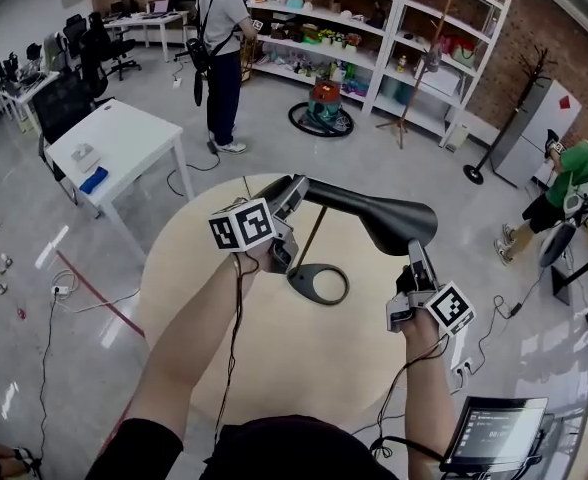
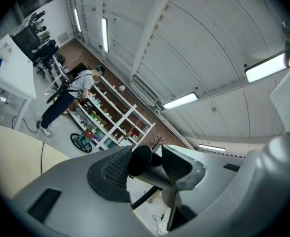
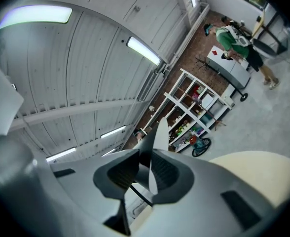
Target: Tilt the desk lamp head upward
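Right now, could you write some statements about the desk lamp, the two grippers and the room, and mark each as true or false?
1. The left gripper is closed on the lamp arm. True.
2. The right gripper holds nothing. False: it grips the rim of the lamp head.
3. The lamp base stands on the round table. True.
4. Nobody is at the shelves. False: a person stands there.

The lamp (image 1: 374, 213) is finished in smooth, satin black. The tabletop (image 1: 274, 368) is seen as pale, matt wood. Ribbed dark pads (image 2: 110, 170) are set in matt grey plastic.
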`<state>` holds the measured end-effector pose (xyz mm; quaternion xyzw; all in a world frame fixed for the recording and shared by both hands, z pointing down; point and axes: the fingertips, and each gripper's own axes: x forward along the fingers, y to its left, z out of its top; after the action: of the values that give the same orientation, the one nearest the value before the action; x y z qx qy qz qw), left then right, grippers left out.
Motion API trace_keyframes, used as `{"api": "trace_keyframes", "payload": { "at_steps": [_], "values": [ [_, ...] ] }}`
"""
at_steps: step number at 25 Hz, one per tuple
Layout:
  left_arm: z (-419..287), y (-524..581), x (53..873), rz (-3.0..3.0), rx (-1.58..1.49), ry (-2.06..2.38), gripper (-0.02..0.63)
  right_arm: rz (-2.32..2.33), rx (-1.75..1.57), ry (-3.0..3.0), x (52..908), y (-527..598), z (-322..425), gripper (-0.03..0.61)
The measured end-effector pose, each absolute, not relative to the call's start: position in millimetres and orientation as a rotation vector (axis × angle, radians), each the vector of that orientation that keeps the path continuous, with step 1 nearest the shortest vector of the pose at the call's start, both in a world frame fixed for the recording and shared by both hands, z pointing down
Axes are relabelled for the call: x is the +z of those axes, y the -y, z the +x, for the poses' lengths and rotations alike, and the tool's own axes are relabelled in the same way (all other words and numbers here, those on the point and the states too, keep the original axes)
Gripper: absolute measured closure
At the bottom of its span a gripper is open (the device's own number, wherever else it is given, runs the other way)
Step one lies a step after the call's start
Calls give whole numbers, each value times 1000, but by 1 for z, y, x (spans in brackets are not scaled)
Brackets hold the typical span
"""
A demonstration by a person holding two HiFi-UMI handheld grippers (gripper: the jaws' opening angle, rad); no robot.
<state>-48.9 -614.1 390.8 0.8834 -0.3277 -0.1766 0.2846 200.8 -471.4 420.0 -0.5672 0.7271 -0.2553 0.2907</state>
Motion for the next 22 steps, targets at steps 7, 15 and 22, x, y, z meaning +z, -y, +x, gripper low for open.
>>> {"api": "trace_keyframes", "payload": {
  "at_steps": [7, 15, 22],
  "values": [
    [-47, 614, 396, 2336, -476, 873, 422, -1581, -673, -1909, 409, 469, 209, 505],
    [-50, 614, 400, 2336, -463, 874, 422, -1533, -618, -1942, 387, 471, 203, 514],
    [-50, 616, 406, 2316, -469, 870, 422, -1526, -557, -1996, 371, 474, 200, 519]
  ]
}}
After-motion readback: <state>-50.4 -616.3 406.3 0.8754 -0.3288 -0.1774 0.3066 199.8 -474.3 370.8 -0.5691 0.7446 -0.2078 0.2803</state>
